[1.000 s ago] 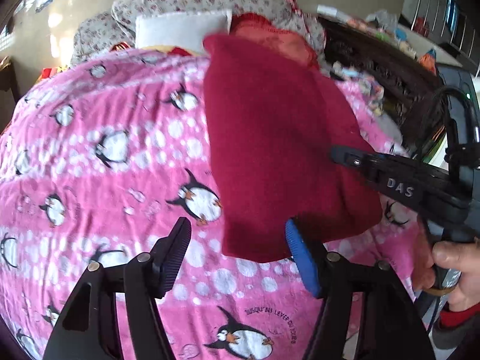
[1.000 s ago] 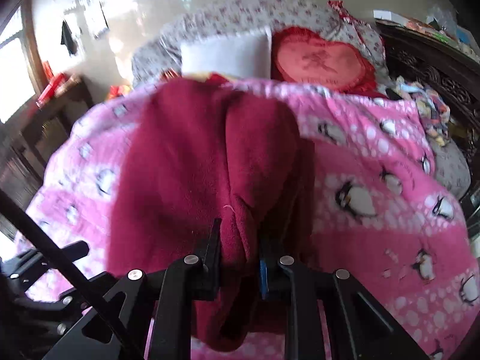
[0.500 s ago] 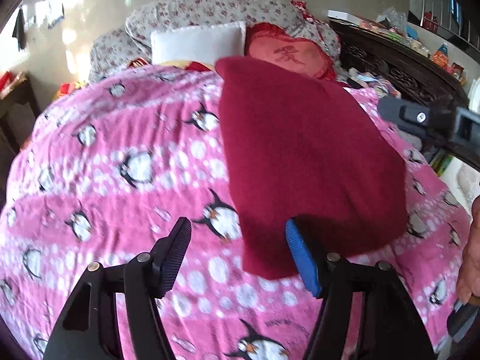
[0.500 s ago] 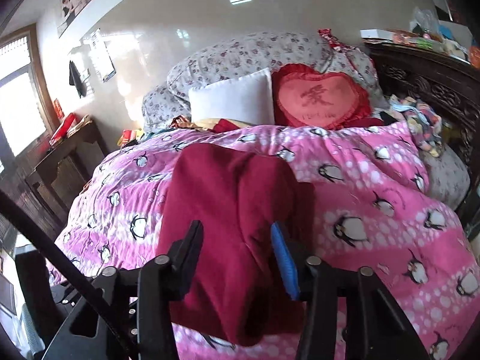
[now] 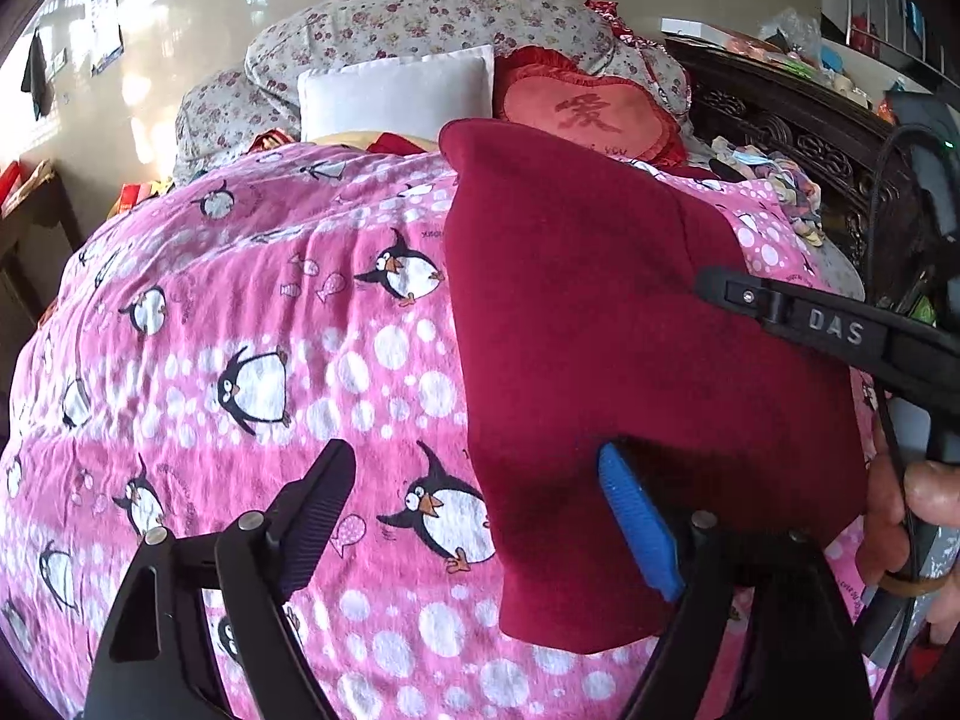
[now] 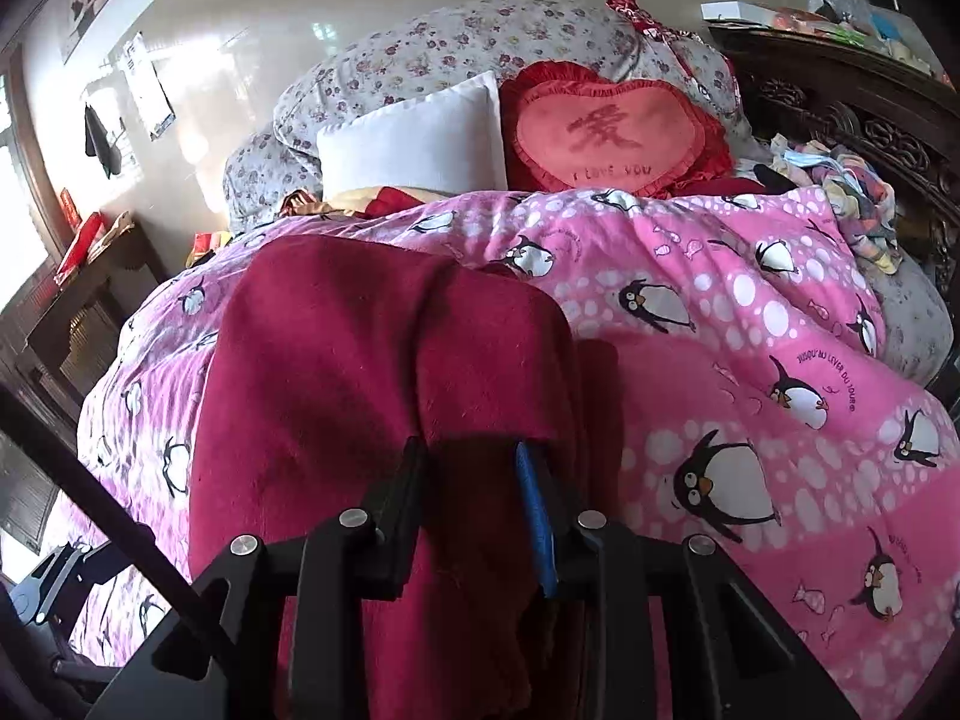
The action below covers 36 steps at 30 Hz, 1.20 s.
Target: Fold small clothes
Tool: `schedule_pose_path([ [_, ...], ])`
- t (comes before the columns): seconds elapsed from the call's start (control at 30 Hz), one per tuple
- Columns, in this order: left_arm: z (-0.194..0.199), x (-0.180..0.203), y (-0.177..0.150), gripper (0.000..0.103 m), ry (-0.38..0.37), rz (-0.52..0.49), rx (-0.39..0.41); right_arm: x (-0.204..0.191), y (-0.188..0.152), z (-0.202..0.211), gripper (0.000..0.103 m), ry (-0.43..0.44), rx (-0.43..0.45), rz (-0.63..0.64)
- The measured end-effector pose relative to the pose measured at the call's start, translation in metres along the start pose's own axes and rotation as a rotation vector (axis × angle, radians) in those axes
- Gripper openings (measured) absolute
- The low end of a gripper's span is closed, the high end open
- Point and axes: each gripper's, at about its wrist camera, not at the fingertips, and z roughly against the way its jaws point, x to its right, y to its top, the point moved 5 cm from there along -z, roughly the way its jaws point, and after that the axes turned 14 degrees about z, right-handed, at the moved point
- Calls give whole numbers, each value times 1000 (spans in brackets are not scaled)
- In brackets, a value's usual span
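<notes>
A dark red fleece garment [image 5: 600, 324] lies folded lengthwise on the pink penguin quilt [image 5: 252, 312]. My left gripper [image 5: 480, 516] hovers over its near left corner. Its jaws are opening, the blue pad above the cloth and the black one above the quilt, and they grip nothing. In the right wrist view the same garment [image 6: 360, 372] fills the lower left. My right gripper [image 6: 474, 486] is low over its near right fold, jaws closing with cloth lying between them but not pinched. The right gripper [image 5: 726, 291] also shows from the side, held by a hand [image 5: 918, 498].
A white pillow [image 6: 420, 138], a red heart cushion [image 6: 612, 132] and floral bedding [image 6: 480, 48] lie at the head of the bed. A dark carved headboard [image 6: 852, 114] with clutter runs along the right, and a pile of small clothes [image 6: 840, 180] lies beside it.
The right gripper let go of the bunched red cloth, drew back, then came forward again with narrower jaws. The left jaws spread wider. The garment now lies flatter on the quilt.
</notes>
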Motion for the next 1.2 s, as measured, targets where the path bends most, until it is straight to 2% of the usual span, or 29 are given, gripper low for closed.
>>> schedule_pose_path([
  [0.17,7,-3,-3,83,19,3,4,-12,-7,38,36,12,17,12],
  [0.27,8,-5,-5,83,19,12,-6,-24,-26,65,38,-8,36,49],
  [0.33,8,-7,-7,83,21,23,-8,-28,-40,65,38,4,9,56],
  [0.43,9,-7,-11,83,29,34,-29,-25,-61,37,42,-8,-80,57],
  [0.53,18,-6,-16,83,36,27,-20,-21,-63,43,44,13,-61,23],
  [0.63,25,-7,-19,83,39,24,-23,-20,-60,66,56,25,-8,-14],
  [0.7,30,-6,-21,83,26,26,-29,-19,-60,78,72,35,23,-37],
  [0.73,32,-5,-22,83,21,27,-30,-20,-60,81,75,43,34,-45],
  [0.8,35,-5,-22,83,-1,39,-34,-19,-59,86,88,50,50,-60],
  [1.0,29,-12,-17,87,-52,97,-62,-12,-56,83,95,42,47,-101],
  [1.2,15,-20,-7,91,-169,174,-107,1,-54,69,97,43,28,-116],
])
